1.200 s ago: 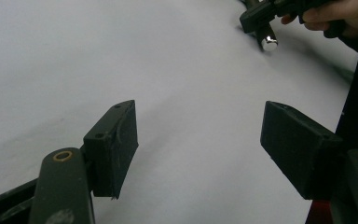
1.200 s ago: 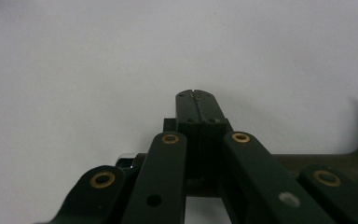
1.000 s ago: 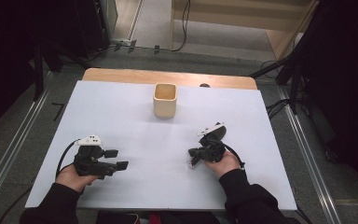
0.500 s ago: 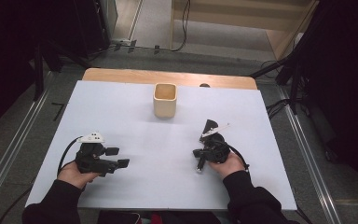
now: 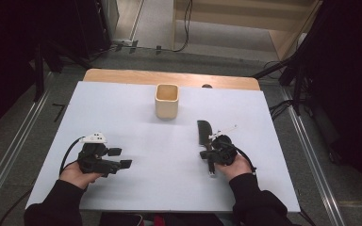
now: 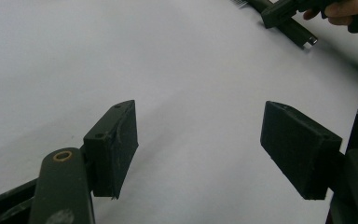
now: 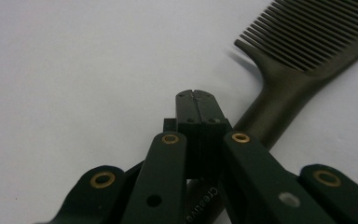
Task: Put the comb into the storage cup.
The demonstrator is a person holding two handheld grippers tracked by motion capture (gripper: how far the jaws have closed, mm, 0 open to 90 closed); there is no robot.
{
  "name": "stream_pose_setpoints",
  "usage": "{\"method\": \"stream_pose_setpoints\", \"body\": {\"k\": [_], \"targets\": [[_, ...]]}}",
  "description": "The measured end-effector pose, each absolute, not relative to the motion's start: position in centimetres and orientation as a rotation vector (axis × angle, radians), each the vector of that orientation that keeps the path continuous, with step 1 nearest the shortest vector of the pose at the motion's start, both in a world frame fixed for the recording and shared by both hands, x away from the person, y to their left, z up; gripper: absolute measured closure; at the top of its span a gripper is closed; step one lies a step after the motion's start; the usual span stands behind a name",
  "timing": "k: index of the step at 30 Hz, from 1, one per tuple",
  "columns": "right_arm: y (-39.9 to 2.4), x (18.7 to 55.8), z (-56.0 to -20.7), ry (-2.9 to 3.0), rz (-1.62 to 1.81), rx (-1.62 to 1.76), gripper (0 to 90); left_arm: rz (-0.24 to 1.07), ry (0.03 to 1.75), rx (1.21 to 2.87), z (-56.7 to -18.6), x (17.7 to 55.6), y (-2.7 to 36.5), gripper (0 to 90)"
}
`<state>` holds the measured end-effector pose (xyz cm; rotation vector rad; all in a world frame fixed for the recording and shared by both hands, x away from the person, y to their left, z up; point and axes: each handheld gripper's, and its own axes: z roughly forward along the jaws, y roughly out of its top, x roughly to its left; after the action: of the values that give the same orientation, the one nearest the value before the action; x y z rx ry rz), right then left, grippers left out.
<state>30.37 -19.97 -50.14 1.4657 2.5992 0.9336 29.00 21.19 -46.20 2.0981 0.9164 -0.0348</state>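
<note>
A black comb [image 5: 203,133] lies flat on the white table [image 5: 136,117], right of centre, teeth pointing away from me. My right gripper [image 5: 211,149] sits over the comb's handle with its jaws shut against each other. In the right gripper view the closed tips [image 7: 197,100] have nothing between them, and the comb [image 7: 298,51] passes underneath and out to the upper right. My left gripper [image 5: 120,158] rests at the front left, open. Its pads [image 6: 114,144] stand wide apart over bare table.
A beige square cup [image 5: 167,100] stands upright at the back middle of the table. A strip of wooden tabletop [image 5: 122,76] runs along the far edge. The left gripper view shows the other hand's gripper [image 6: 284,9] and the comb handle end [image 6: 300,36] at top right.
My right hand has turned and shifted slightly toward the front, and the comb's toothed head now lies in plain sight beyond it. The left hand has stayed put.
</note>
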Motion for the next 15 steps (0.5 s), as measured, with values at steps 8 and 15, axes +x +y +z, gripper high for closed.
{"method": "stream_pose_setpoints", "body": {"k": [8, 15], "targets": [[-21.0, 30.5, -50.2, 2.586, 0.932, 1.496, 87.7, -0.036, 0.910, 2.100, -46.2, 29.0, 21.1, 27.9], [-21.5, 30.6, -50.2, 2.576, 0.926, 1.513, 87.7, -0.036, 0.910, 2.101, -46.2, 29.0, 21.1, 27.9]]}}
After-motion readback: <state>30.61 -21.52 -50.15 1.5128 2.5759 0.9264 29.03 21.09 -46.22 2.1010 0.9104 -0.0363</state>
